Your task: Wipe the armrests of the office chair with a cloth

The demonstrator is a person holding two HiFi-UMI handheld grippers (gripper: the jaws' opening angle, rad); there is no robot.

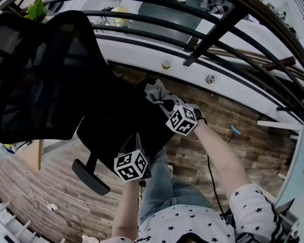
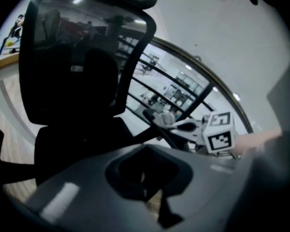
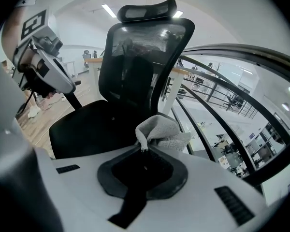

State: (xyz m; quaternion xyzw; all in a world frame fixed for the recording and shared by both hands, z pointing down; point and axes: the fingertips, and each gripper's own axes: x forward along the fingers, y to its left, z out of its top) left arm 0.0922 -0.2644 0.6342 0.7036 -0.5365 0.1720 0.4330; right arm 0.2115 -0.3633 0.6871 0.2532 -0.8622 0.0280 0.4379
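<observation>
Right gripper view shows the right tongs (image 3: 144, 150) pinched on a bunched grey cloth (image 3: 163, 132) by the office chair (image 3: 135, 66) seat. It looks soft, light and floppy, so a fuller bite would likely steady it. Left tongs (image 2: 145, 177) look closed and empty.

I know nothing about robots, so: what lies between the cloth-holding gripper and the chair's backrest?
The black seat lies between the right gripper, shut on the grey cloth, and the backrest; the right gripper view shows it.
</observation>
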